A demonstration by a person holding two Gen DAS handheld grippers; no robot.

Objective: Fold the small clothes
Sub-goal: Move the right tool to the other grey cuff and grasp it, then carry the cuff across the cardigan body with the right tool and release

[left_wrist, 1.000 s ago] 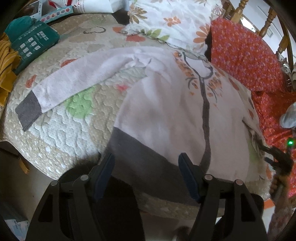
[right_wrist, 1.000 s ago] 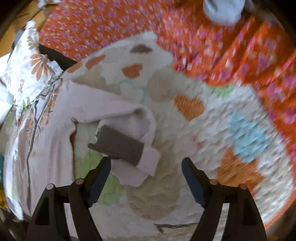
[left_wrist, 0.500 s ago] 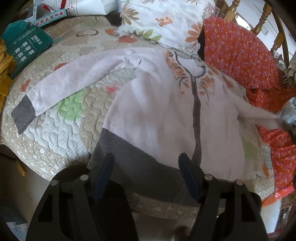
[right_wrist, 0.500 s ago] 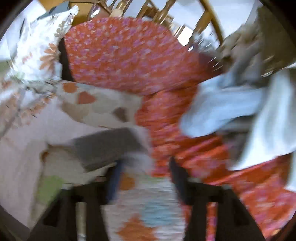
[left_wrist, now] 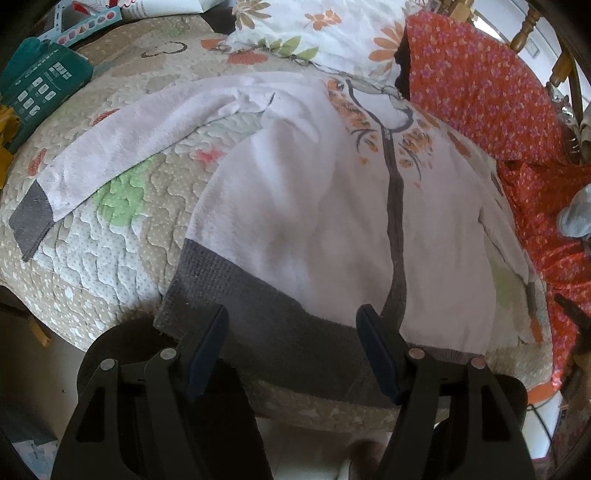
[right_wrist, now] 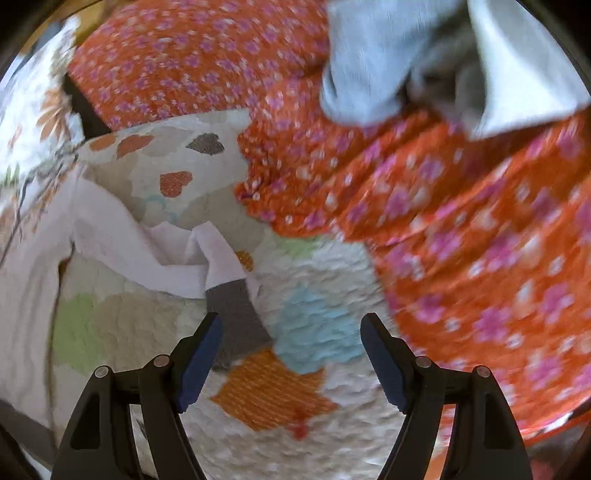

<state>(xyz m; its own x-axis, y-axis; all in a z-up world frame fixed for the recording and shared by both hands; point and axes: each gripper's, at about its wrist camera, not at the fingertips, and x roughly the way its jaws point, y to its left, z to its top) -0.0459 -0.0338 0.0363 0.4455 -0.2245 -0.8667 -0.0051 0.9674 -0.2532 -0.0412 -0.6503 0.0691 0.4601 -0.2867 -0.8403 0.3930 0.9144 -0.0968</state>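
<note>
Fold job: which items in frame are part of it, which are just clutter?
In play:
pink cardigan
its right sleeve
left hand-held gripper, open
right hand-held gripper, open

Clutter:
quilt
orange floral fabric
grey garments
floral pillow
teal package

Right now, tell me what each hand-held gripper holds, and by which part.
Nothing. Left hand-held gripper is open over the cardigan's grey hem; right hand-held gripper is open near the sleeve cuff.

Home bedroom: quilted bedspread (left_wrist: 110,236), floral pillow (left_wrist: 325,33), wooden bedposts (left_wrist: 524,33), orange floral bedding (right_wrist: 461,221).
</note>
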